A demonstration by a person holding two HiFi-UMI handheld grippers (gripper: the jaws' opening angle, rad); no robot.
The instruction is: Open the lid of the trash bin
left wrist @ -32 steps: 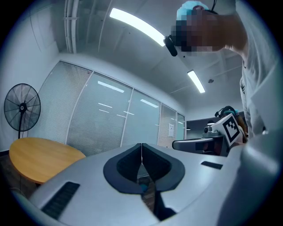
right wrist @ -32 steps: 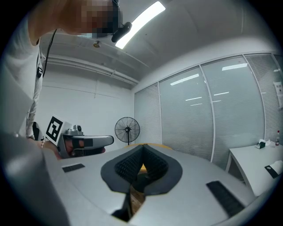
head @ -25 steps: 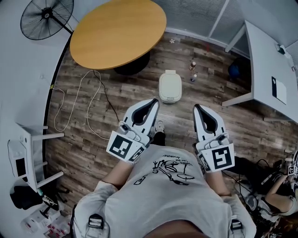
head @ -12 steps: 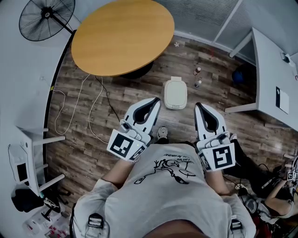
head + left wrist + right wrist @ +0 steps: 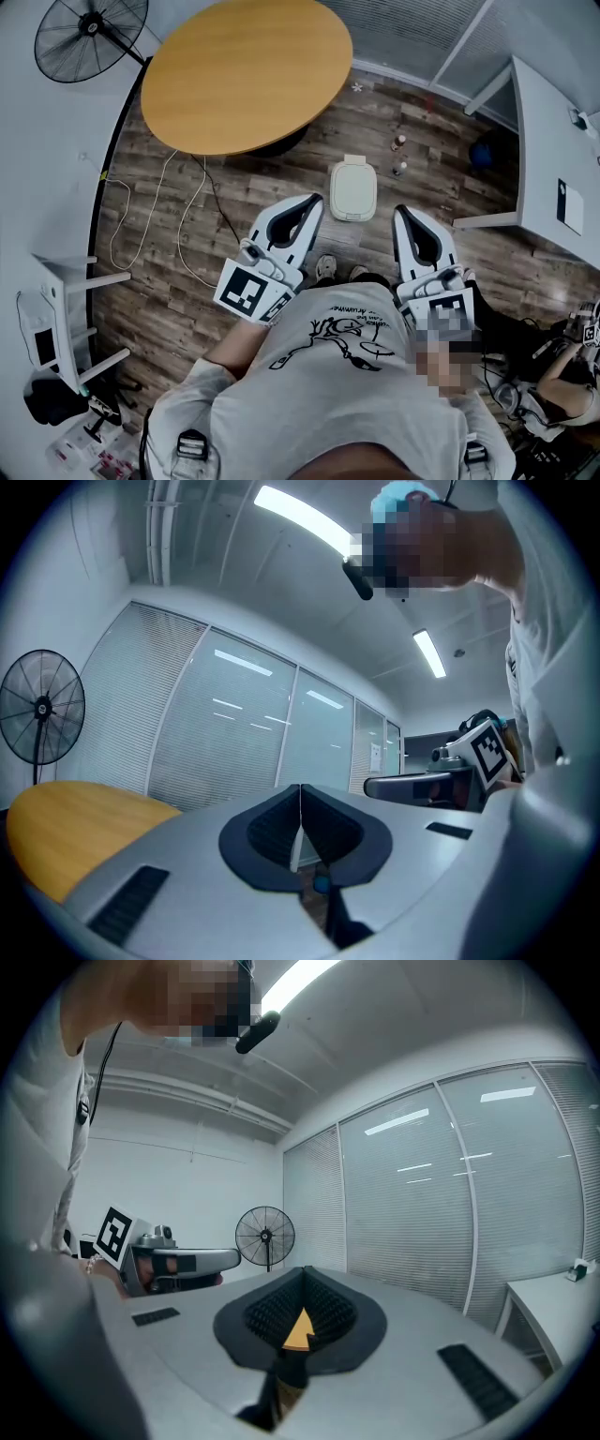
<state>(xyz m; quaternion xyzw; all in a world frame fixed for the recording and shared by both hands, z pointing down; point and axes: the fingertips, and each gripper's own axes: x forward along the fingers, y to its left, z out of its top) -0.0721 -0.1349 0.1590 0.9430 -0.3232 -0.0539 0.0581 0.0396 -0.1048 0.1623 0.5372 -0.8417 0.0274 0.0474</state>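
The trash bin (image 5: 352, 189) is a small white bin with its lid down, standing on the wooden floor just ahead of the person's feet. My left gripper (image 5: 314, 201) is held level to the bin's left and well above it, jaws shut with nothing in them. My right gripper (image 5: 400, 213) is held the same way to the bin's right, also shut and empty. In the left gripper view the left gripper (image 5: 300, 790) has its pads pressed together; in the right gripper view the right gripper (image 5: 303, 1275) does too. Neither gripper view shows the bin.
A round wooden table (image 5: 246, 70) stands beyond the bin and a floor fan (image 5: 84, 37) at the far left. A white desk (image 5: 553, 141) lines the right side. A cable (image 5: 187, 216) trails over the floor, two small bottles (image 5: 398, 156) stand near the bin, and another person (image 5: 562, 375) sits at lower right.
The person has stepped forward: the bin and the table have come nearer in the head view. Both grippers travelled along, still shut and empty.
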